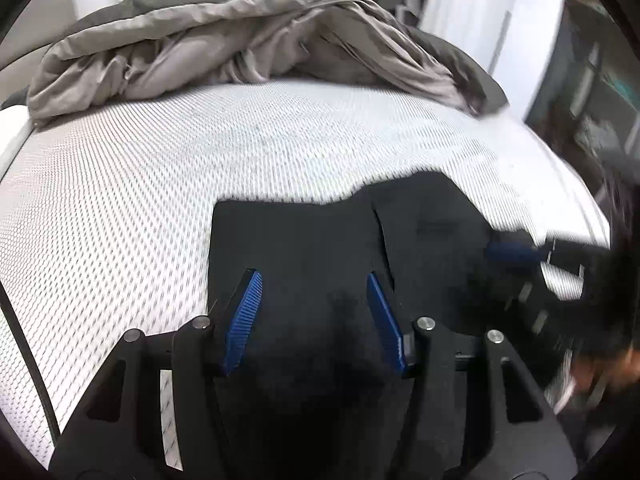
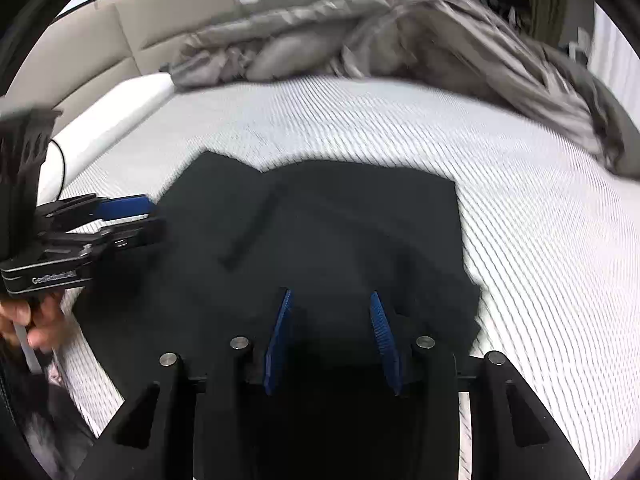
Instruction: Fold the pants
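Black pants point(image 1: 320, 240) lie flat on the white mattress point(image 1: 120, 208), folded into a compact dark shape with a seam or pocket slit showing. My left gripper point(image 1: 314, 280) is open just above the pants' near left part, nothing between its blue pads. The right gripper shows blurred at the right of this view point(image 1: 516, 254). In the right wrist view the pants point(image 2: 340, 232) fill the middle, and my right gripper point(image 2: 330, 300) is open over their near right part. The left gripper point(image 2: 132, 216) sits at the pants' left edge.
A crumpled grey duvet point(image 1: 224, 36) is heaped along the far side of the mattress, also in the right wrist view point(image 2: 400, 36). A beige padded headboard point(image 2: 132, 36) stands at the far left. The person's hand point(image 2: 36, 320) holds the left gripper. Dark furniture stands at the right point(image 1: 592, 92).
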Available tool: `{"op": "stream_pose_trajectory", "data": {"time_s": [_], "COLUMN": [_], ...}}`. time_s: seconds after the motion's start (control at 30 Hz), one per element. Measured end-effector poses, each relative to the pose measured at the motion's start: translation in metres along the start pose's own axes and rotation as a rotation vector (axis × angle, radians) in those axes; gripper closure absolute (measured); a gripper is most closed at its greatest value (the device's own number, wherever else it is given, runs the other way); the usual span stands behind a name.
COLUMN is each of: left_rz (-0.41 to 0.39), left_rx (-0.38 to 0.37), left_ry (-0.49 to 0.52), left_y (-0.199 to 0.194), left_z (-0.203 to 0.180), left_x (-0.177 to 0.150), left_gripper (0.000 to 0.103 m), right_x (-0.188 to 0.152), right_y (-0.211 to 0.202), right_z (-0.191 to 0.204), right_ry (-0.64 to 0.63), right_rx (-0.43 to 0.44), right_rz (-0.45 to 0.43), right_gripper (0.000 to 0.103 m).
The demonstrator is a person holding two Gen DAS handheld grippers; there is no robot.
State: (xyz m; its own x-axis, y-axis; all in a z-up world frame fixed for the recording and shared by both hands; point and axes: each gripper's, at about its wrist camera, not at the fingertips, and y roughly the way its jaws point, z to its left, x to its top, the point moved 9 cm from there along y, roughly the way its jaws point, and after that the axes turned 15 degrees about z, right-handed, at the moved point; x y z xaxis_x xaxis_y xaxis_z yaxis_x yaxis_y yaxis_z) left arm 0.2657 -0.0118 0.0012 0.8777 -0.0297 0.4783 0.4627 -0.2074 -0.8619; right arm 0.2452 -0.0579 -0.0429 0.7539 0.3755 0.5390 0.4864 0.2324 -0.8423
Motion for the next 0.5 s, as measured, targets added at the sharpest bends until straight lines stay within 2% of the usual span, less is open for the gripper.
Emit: {"op": "stream_pose_trajectory", "data": {"time_s": [0.1, 0.13, 0.23, 0.3, 0.33, 0.4, 0.43, 0.5], "left_rz": [0.112, 0.131, 0.121, 0.111, 0.109, 0.071, 0.043, 0.012], "left_rx": [0.037, 0.024, 0.015, 0.061, 0.088, 0.094, 0.076, 0.000], "left_ry": [-0.057, -0.056, -0.021, -0.040, -0.051, -0.067, -0.065, -0.031], "left_y": [0.038, 0.045, 0.032, 0.018, 0.012, -0.009, -0.022, -0.038], "left_z": [0.009, 0.013, 0.023, 0.041, 0.049, 0.057, 0.053, 0.034], "left_x": [0.006, 0.002, -0.006, -0.020, -0.027, -0.040, -0.047, -0.063], "left_gripper": [0.051, 0.050, 0.049, 0.049, 0.049, 0.051, 0.051, 0.051], "right_x": [0.009, 0.008, -0.011, -0.025, -0.035, -0.043, -0.045, -0.042], "right_y": [0.027, 0.038, 0.031, 0.021, 0.012, -0.003, -0.012, -0.023], "right_z": [0.012, 0.014, 0.007, -0.016, -0.025, -0.027, -0.023, 0.005], "right_ry": [0.009, -0.012, -0.087, -0.085, -0.076, -0.054, -0.036, -0.061], "right_rx": [-0.016, -0.032, -0.090, -0.169, -0.141, -0.094, -0.080, 0.001], "right_rz": [0.060, 0.091, 0.096, 0.100, 0.082, 0.037, 0.014, -0.032], "right_gripper": [0.059, 0.059, 0.059, 0.058, 0.059, 0.059, 0.058, 0.058]}}
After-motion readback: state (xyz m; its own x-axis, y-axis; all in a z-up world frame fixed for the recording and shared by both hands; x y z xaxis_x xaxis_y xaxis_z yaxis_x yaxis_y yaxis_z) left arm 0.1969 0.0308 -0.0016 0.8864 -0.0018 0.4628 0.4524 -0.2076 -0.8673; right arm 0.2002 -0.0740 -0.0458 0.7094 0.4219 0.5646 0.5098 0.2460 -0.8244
